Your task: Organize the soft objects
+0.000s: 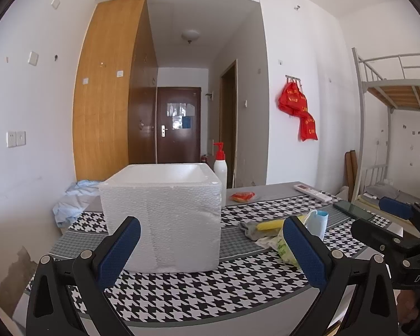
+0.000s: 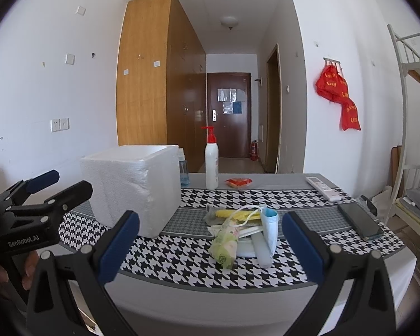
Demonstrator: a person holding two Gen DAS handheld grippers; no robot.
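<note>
Left gripper (image 1: 211, 247) and right gripper (image 2: 210, 247) gape wide (both empty)

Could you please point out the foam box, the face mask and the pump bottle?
foam box (image 2: 131, 187): right wrist view, front wall.
face mask (image 2: 271, 225): right wrist view, blue folded side.
pump bottle (image 2: 211, 165): right wrist view, white body.

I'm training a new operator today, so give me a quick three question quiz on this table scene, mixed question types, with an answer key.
1. True or false: the foam box already holds the face mask.
2. Which stands nearest the pump bottle? A) phone B) red packet C) remote
3. What state are the left gripper and right gripper in?

Key: 1 false, the mask lies on the tablecloth. 2 B. 3 both open, holding nothing.
</note>
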